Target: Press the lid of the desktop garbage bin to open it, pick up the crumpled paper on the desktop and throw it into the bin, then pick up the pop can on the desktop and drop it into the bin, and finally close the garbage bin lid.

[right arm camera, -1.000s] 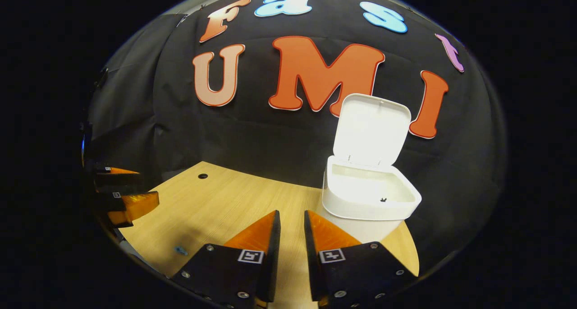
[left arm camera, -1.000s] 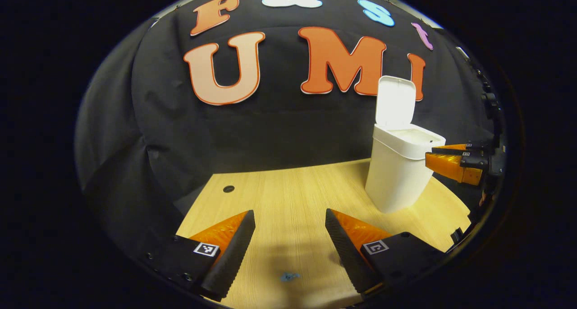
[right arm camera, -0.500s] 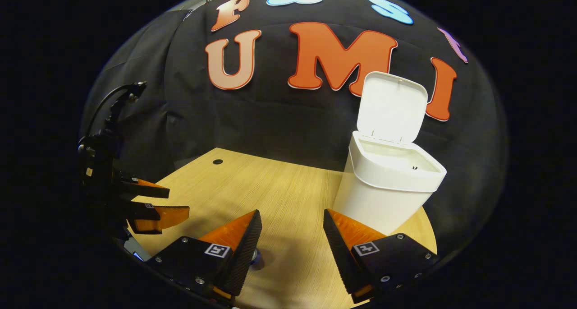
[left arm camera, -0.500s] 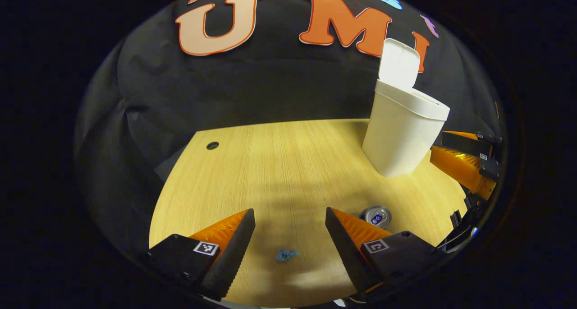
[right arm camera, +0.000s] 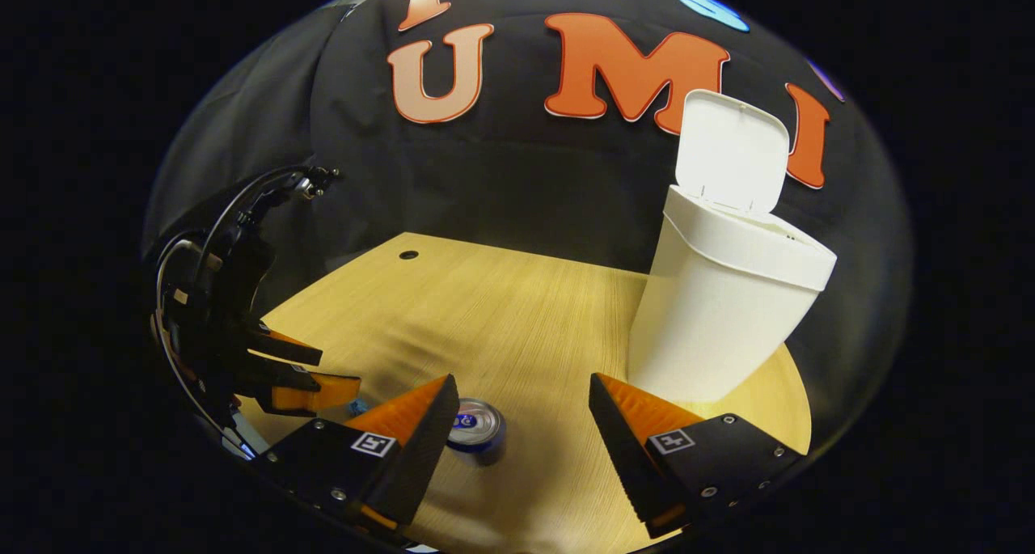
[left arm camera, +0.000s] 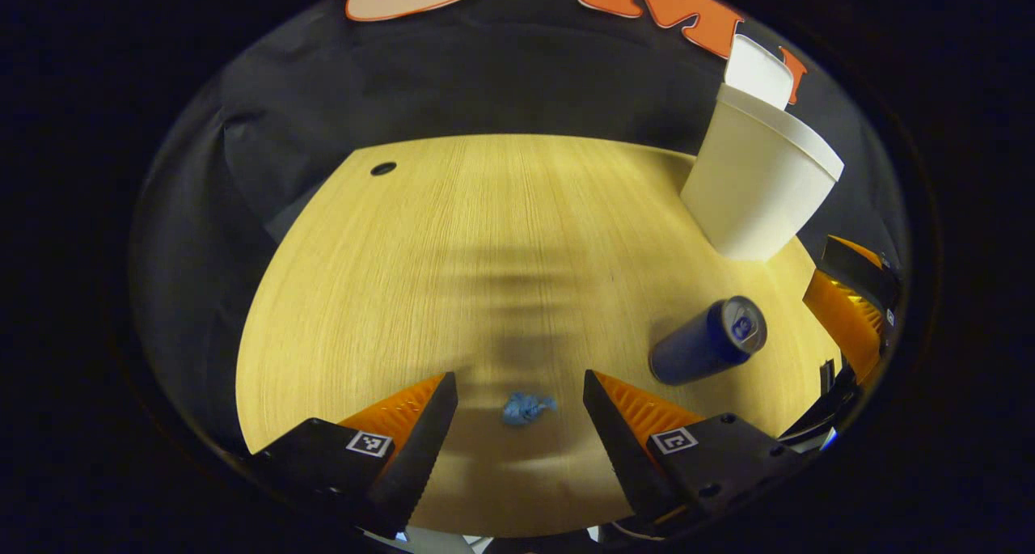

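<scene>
The garbage bin (right arm camera: pixel 728 311) stands on the wooden counter (left arm camera: pixel 453 247) with its lid (right arm camera: pixel 732 151) swung up – open, leaning back toward the black cloth wall (right arm camera: pixel 517 182). In the left gripper view the bin (left arm camera: pixel 756 182) sits at the far right corner of the counter.

The pop can (left arm camera: pixel 707 341) stands upright on the counter, nearer the viewer than the bin and a little to its left, apart from it. In the right gripper view the can's top (right arm camera: pixel 475 429) shows just beside the inner edge of that tool's left finger; whether they touch cannot be told.

The crumpled paper (left arm camera: pixel 525 407) – a small blue wad – lies on the counter well left of the bin and left of the can, between the left tool's fingers as seen from its camera.

The left tool (left arm camera: pixel 517 433) is spread wide and holds nothing. The right tool (right arm camera: pixel 521 433) is likewise spread wide and empty, the bin rising just behind its right finger. A small dark hole (left arm camera: pixel 382 168) marks the counter's far left part, well away from the bin.
</scene>
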A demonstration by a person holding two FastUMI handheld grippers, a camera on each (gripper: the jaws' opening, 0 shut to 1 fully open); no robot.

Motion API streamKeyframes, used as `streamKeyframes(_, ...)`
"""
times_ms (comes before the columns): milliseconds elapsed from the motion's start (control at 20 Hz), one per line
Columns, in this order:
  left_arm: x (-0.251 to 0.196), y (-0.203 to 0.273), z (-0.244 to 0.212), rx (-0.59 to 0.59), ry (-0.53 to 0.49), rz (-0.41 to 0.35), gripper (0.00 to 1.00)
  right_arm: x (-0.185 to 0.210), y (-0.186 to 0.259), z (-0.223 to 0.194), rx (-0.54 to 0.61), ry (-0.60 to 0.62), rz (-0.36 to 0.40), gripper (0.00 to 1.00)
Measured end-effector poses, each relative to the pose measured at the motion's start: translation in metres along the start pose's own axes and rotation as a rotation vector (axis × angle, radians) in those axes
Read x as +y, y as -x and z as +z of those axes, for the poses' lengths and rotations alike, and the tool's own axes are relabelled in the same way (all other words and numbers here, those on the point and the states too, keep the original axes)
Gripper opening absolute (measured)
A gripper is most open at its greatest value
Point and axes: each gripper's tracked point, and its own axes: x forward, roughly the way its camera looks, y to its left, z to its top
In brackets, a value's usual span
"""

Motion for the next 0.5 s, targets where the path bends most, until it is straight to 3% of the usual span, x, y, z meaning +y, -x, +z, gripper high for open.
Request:
streamKeyframes(100,0.005,-0.008,-0.009,0.042,0.005,0.002,1.0,0.004,-0.003,-0.01,0.013,-0.004,-0.004,0.98)
streamKeyframes(200,0.008,-0.014,-0.011,0.082,0.015,-0.001,0.97,0.009,-0.005,-0.018,0.03,-0.005,-0.003,0.98)
streamKeyframes(500,0.012,-0.022,0.02,0.154,-0.009,0.004,0.98,0.02,-0.011,-0.035,0.058,-0.01,0.006,0.98)
